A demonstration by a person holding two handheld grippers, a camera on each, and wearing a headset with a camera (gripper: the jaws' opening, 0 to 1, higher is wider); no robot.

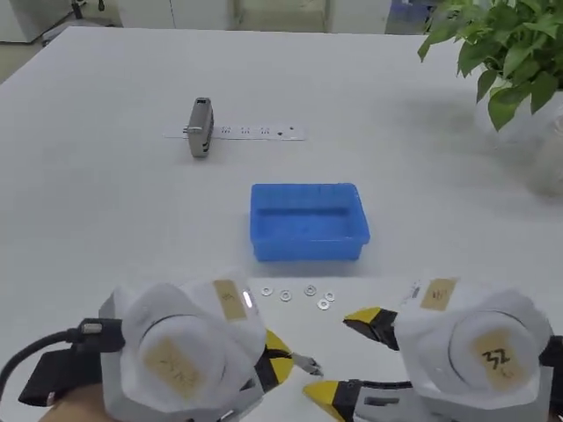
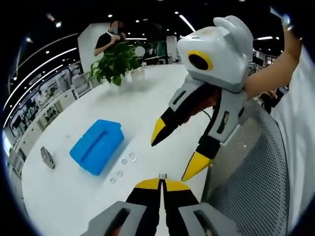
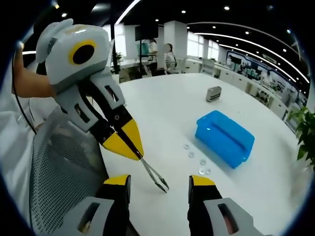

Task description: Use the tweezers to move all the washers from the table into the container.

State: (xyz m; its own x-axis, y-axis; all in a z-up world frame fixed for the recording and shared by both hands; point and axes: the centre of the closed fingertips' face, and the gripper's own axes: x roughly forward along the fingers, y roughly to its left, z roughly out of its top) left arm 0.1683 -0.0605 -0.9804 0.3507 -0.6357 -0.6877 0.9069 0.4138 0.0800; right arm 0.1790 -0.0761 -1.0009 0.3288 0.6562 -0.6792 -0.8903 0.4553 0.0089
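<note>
My left gripper [image 1: 287, 359] sits at the near table edge, shut on thin metal tweezers [image 1: 306, 363] that poke out rightward; in the right gripper view the tweezers [image 3: 153, 176] hang from its yellow jaws above the table. My right gripper [image 1: 330, 354] faces it, open, with the tweezer tips between its jaws and nothing gripped. Several small washers [image 1: 310, 292] lie on the white table just beyond both grippers, in front of the blue container [image 1: 308, 220]. In the left gripper view the washers [image 2: 124, 161] lie beside the container [image 2: 96, 146], which looks empty.
A white power strip [image 1: 255, 132] with a grey adapter [image 1: 201, 126] lies behind the container. A potted plant [image 1: 506, 53] stands at the far right. A grey mesh chair [image 3: 64, 167] sits at the near table edge.
</note>
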